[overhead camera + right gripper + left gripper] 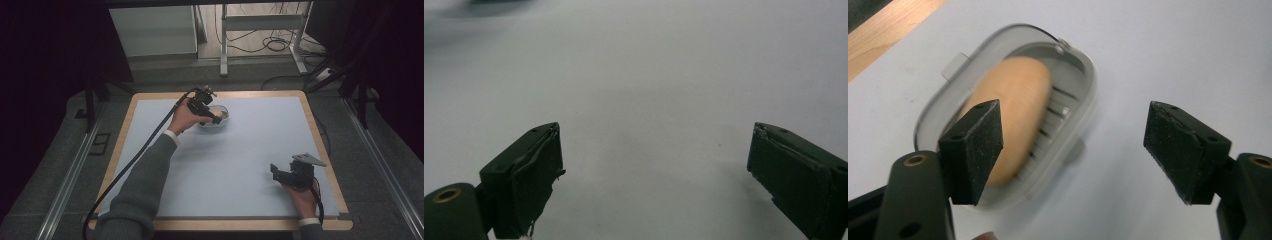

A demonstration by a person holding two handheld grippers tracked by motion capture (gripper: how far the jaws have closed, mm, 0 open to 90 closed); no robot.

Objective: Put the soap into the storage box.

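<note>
left tongs (1073, 150) agape (empty) | bread roll (1015, 117) in container (1088, 95) below | right tongs (656, 180) agape

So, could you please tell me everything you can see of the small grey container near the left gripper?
The container is a small, rounded-oblong dish of pale grey, plastic-looking material, with a raised rim, a small tab on its side and a slatted floor inside. A smooth tan, oval object, blurred, lies in it. It sits upright and open on the light blue table surface, toward the far side. The left gripper hangs above it with jaws apart, not touching it as far as I can tell.
</note>
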